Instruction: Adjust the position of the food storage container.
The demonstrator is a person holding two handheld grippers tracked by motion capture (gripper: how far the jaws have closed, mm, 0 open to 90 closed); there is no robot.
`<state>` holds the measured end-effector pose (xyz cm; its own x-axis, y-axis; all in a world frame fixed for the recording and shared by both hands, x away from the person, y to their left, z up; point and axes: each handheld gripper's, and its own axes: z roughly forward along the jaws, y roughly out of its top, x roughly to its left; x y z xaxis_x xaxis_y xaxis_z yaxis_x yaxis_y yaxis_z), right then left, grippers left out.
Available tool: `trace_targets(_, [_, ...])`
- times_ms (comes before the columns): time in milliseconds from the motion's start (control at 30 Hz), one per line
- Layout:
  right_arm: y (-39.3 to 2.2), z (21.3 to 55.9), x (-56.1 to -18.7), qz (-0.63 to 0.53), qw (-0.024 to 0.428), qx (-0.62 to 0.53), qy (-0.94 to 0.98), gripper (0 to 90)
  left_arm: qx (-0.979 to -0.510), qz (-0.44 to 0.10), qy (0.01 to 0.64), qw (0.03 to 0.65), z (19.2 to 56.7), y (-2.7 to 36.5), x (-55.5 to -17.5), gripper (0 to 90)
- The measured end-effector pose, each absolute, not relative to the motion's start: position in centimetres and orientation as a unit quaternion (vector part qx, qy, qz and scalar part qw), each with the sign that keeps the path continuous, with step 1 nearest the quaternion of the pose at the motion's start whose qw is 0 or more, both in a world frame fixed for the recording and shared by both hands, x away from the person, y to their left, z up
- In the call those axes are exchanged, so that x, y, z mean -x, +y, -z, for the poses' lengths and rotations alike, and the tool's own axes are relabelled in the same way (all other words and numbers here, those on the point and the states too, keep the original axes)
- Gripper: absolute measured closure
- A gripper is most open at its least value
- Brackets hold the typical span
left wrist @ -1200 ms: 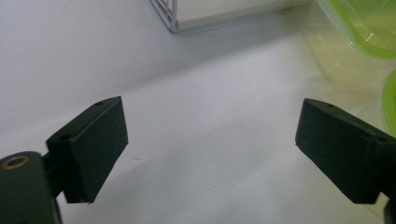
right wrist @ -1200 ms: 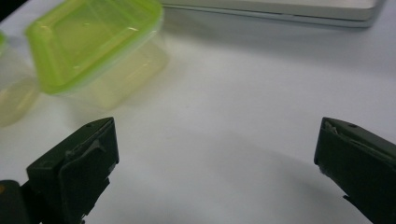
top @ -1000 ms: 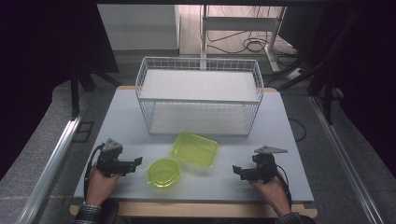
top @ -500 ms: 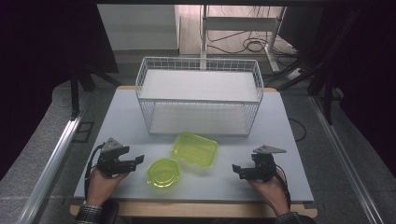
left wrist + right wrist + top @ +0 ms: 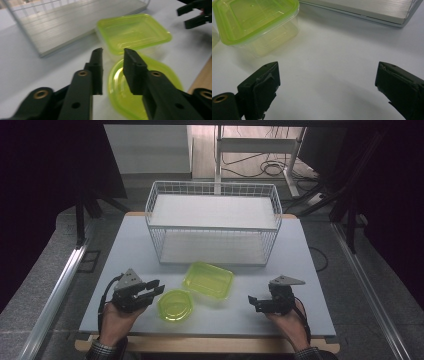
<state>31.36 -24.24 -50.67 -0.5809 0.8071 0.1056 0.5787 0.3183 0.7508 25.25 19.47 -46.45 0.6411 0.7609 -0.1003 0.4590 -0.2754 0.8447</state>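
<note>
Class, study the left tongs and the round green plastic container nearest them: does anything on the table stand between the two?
Nothing visible does. The left tongs hang right beside the round green plastic container, their jaws, just narrowed, empty above its near rim.

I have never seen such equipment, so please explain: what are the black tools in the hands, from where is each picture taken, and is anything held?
A person sits at a white table and holds a two-jaw hand tool in each hand. The high view looks down from above; each of the other two pictures comes from a camera riding on one tool, looking along its black jaws. The left gripper has just been closing its jaws beside the round green container, but I see nothing between them. The right gripper stands wide open over bare table and holds nothing. Between them lies a rectangular green-lidded container, and behind it stands a white wire basket.
</note>
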Motion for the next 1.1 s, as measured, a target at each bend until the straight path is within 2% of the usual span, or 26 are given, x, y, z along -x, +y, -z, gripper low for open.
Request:
trace_targets(133, [-24.0,50.6,-31.3,-0.391,0.154,-0.428,0.8,7.1,-0.796,-0.159,0.364,0.457,46.2,17.9,-24.9,82.7])
trace_targets(300, [-23.9,50.5,-31.1,-0.391,0.161,-0.423,0.802,8.6,-0.808,-0.14,0.339,0.462,46.1,15.9,-24.8,88.4])
trace_targets(700, [-23.8,50.4,-31.1,-0.379,0.173,-0.415,0.809,10.0,-0.838,-0.127,0.305,0.434,47.4,11.2,-24.5,90.0])
trace_targets(1100, [-23.6,50.6,-31.1,-0.372,0.169,-0.413,0.814,10.0,-0.854,-0.12,0.309,0.402,48.6,9.5,-24.2,90.0])
